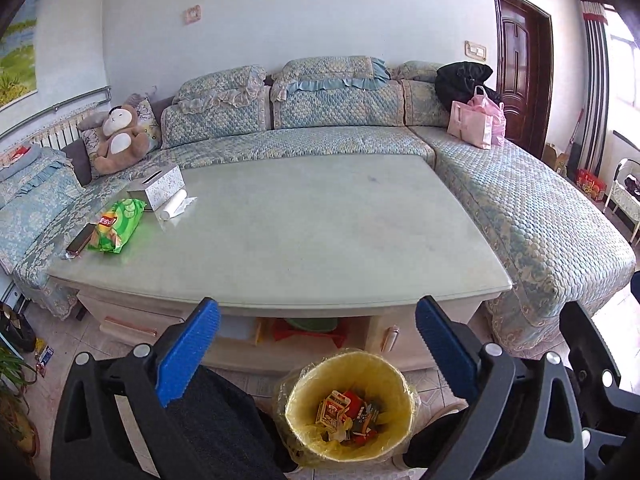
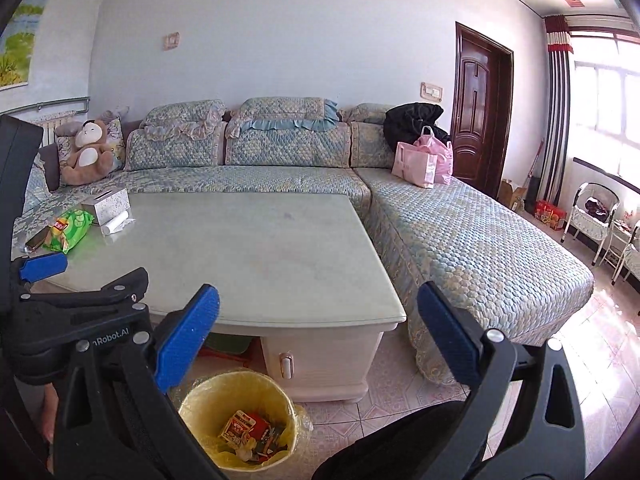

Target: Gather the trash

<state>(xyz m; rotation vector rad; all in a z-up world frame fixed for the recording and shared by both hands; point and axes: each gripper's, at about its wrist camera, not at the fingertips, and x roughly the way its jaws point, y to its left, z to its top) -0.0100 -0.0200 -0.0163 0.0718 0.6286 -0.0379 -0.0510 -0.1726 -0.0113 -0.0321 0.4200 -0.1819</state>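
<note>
A yellow-lined trash bin (image 1: 352,406) stands on the floor in front of the coffee table (image 1: 280,240), with several wrappers inside; it also shows in the right wrist view (image 2: 238,420). My left gripper (image 1: 318,344) is open and empty, above the bin. My right gripper (image 2: 318,340) is open and empty, just right of the bin. A green chip bag (image 1: 116,226) lies at the table's far left corner, also seen in the right wrist view (image 2: 68,230). The left gripper's body (image 2: 80,312) shows at the left of the right wrist view.
A tissue box (image 1: 158,188), a paper roll (image 1: 172,206) and a phone (image 1: 80,238) sit near the chip bag. A blue corner sofa (image 1: 520,208) wraps behind and right of the table, with a plush toy (image 1: 120,140) and pink bags (image 1: 476,120). A dark door (image 1: 520,60) is at the back right.
</note>
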